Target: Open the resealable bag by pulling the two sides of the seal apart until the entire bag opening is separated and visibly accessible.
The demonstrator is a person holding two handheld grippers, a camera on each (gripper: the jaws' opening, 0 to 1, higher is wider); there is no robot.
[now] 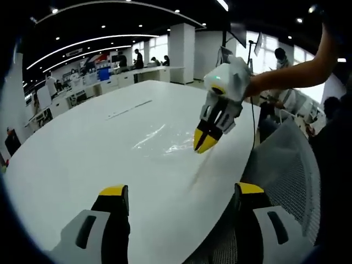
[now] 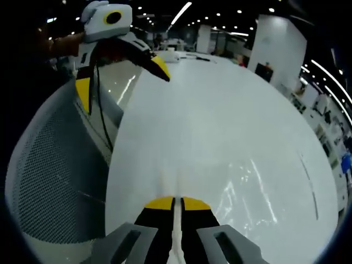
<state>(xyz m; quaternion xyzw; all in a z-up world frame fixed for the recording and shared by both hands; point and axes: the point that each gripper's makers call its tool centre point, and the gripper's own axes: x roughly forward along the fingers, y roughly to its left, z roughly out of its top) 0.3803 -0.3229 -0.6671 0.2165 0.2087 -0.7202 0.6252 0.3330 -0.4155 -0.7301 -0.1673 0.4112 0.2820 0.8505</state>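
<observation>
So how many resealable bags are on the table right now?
1. A clear resealable bag lies flat on the white table, its near edge pinched in the right tongs. The left tongs hang open, off it. It's transparent, so another could go unnoticed.

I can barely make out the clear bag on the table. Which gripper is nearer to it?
Right. The right gripper is shut on the bag edge; the left gripper hangs open, apart from it.
</observation>
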